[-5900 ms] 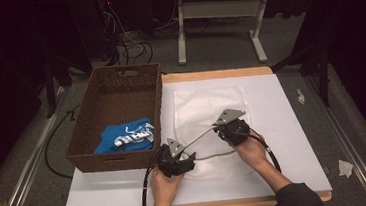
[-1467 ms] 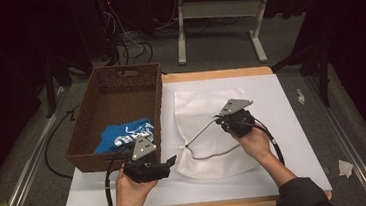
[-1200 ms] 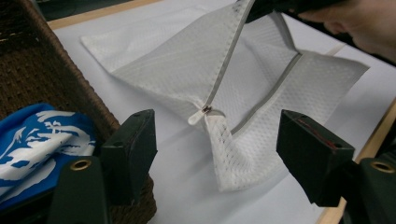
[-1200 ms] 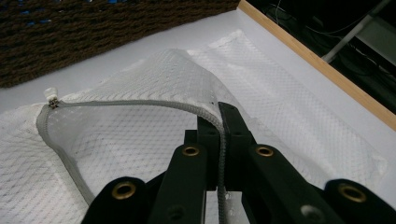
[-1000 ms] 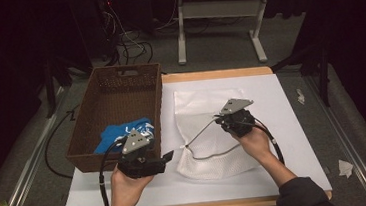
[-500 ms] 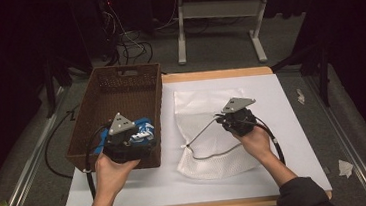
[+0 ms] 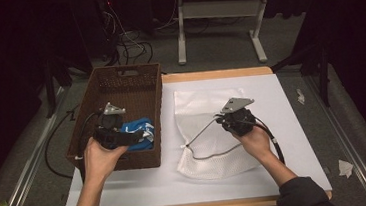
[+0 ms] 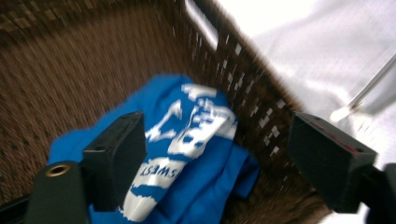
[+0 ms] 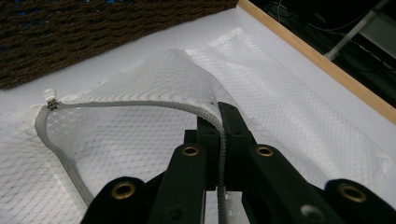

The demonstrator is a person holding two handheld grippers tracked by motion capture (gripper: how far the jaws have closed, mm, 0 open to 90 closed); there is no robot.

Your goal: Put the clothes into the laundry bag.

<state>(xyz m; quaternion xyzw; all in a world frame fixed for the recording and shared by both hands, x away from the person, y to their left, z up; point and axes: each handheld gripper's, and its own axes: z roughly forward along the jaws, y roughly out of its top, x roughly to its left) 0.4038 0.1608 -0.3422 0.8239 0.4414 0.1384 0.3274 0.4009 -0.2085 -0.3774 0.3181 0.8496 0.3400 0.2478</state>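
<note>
Spanning the middle of the high view, the table (image 7: 297, 173) carries a white sheet edged at the far side by a strip of pale wood. Grey floor surrounds it, with a white-legged desk frame (image 7: 214, 20) and loose cables behind, in a dark room.

A brown wicker basket (image 7: 119, 88) stands at the table's left edge. In it lies a blue garment (image 8: 187, 154) with white print; the letters "SWEST" can be made out in the left gripper view, the rest being blurred. The garment sits in the basket's near right corner, against the wall.

A white mesh laundry bag (image 7: 210, 156) lies flat on the sheet, just right of the basket. Its grey zipper (image 9: 135, 106) runs open along the raised edge, the pull (image 9: 50, 99) at the far end.

Left hand (image 7: 98, 158): forearm enters from below, holding the left gripper (image 8: 215, 163) over the basket, aimed at the garment. Its jaws have just been opening; they stand wide apart above the cloth, pressing on nothing.

Right hand (image 7: 252, 139): rests over the bag's right side, wrist angled inward. The right gripper (image 9: 223, 126) has its jaws together, clamped on the zipper edge, lifting that edge off the sheet.

Scraps of white paper (image 7: 346, 167) lie on the floor to the right.
</note>
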